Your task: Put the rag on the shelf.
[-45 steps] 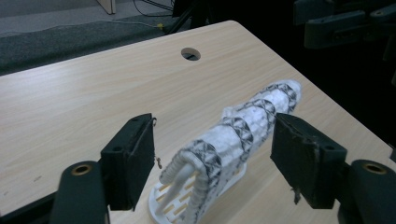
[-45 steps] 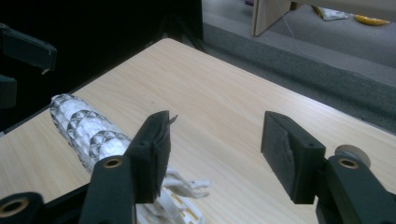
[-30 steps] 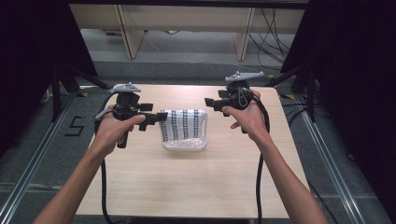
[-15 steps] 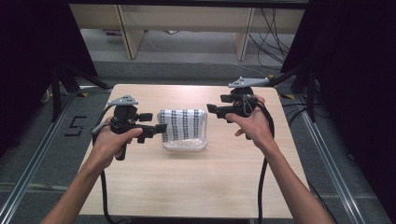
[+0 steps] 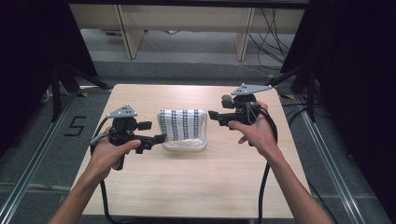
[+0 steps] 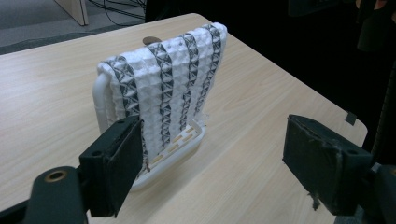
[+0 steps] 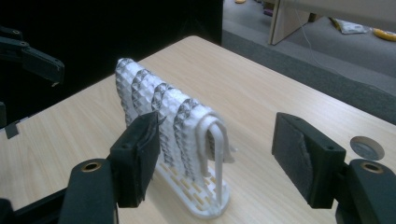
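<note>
The left gripper (image 5: 159, 138) has withdrawn from the striped black-and-white waffle cloth (image 5: 182, 124) on the white plastic rack (image 5: 185, 144), moving toward 7 o'clock, jaws now spread. The right gripper (image 5: 212, 114) has shifted toward 4 o'clock, nearer the cloth's right edge.

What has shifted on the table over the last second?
The left gripper drew back toward the person, from the cloth's top left edge down beside the rack's near left corner, jaws open. The right gripper moved slightly, hovering open at the cloth's right. The striped cloth and white rack stayed put.
</note>
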A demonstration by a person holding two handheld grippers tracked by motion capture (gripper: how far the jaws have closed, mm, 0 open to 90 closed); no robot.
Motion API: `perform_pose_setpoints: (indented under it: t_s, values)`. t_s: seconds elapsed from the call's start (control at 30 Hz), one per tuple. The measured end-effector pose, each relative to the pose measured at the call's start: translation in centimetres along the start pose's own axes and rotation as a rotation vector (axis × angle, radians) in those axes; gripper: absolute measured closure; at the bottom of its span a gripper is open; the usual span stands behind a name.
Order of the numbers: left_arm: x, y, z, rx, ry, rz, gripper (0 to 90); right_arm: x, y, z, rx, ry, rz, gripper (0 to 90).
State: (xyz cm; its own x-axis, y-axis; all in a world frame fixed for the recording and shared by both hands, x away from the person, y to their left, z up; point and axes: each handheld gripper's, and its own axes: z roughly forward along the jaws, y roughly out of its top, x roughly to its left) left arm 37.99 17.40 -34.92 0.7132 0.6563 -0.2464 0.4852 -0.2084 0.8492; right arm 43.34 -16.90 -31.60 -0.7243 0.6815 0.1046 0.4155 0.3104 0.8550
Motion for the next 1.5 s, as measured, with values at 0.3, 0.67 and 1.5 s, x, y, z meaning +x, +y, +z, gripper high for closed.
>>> perform_pose_setpoints:
  t_s: [0.3, 0.67, 1.5]
  values:
    - [-0.5, -1.2, -0.2, -0.001, -0.006, 0.003, 19.5, 0.0, -1.2, -0.3, 0.005, 0.003, 0.007, 33.3]
    - [-0.9, -2.5, -0.2, -0.003, -0.004, 0.007, 19.5, 0.1, -2.3, -1.0, -0.004, 0.011, 0.009, 32.7]
    - [-2.5, -5.2, -0.4, -0.003, -0.021, 0.028, 19.6, 1.9, -4.9, -3.3, -0.023, 0.030, -0.006, 23.4]
